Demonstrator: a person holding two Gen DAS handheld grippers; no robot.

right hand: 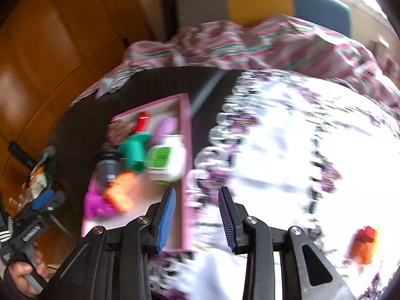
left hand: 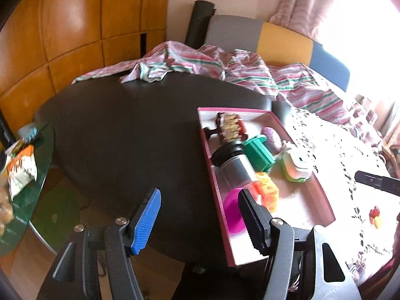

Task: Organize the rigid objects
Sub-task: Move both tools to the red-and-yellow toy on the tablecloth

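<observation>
A pink-rimmed tray [left hand: 215, 175] lies where the dark table meets a white lace cloth. It holds a black-lidded clear jar [left hand: 235, 165], a teal piece [left hand: 257, 153], a white-and-green box [left hand: 296, 166], an orange-yellow block [left hand: 268, 192], a magenta cup [left hand: 233, 211], a purple stone [left hand: 271, 137] and a brown brush [left hand: 231, 125]. My left gripper [left hand: 198, 192] hangs open and empty over the tray's near left rim. In the blurred right wrist view, my right gripper [right hand: 197, 189] stands narrowly open and empty over the tray's right rim [right hand: 186, 125]. A small red-orange toy [right hand: 363, 245] lies on the cloth to its right.
A striped pink-and-green cloth [left hand: 225, 67] is heaped along the table's far side, with a grey, yellow and blue chair back [left hand: 282, 40] behind it. A glass side table [left hand: 25, 195] with snack packets stands low at the left. Wooden panels [left hand: 75, 25] line the wall.
</observation>
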